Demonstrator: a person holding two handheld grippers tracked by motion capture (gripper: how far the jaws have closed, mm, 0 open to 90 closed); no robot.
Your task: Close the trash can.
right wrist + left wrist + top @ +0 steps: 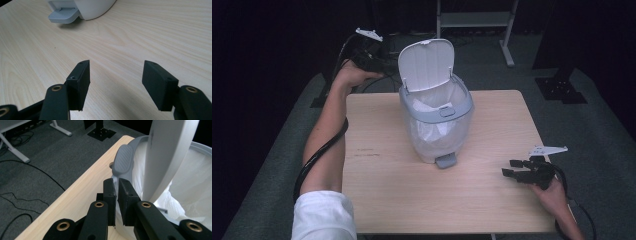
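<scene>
A small translucent pedal bin stands mid-table with its white lid raised. A white bag liner is folded over its grey rim, and the grey pedal faces the front. My left gripper is behind the bin at the back left. In the left gripper view the left gripper has its jaws almost together on a thin edge of the liner, beside the lid. My right gripper hovers open and empty over the front right; the right gripper faces the pedal.
The wooden table sits on grey carpet. A white desk frame and a black stand base are on the floor behind it. Cables lie on the carpet left of the table edge.
</scene>
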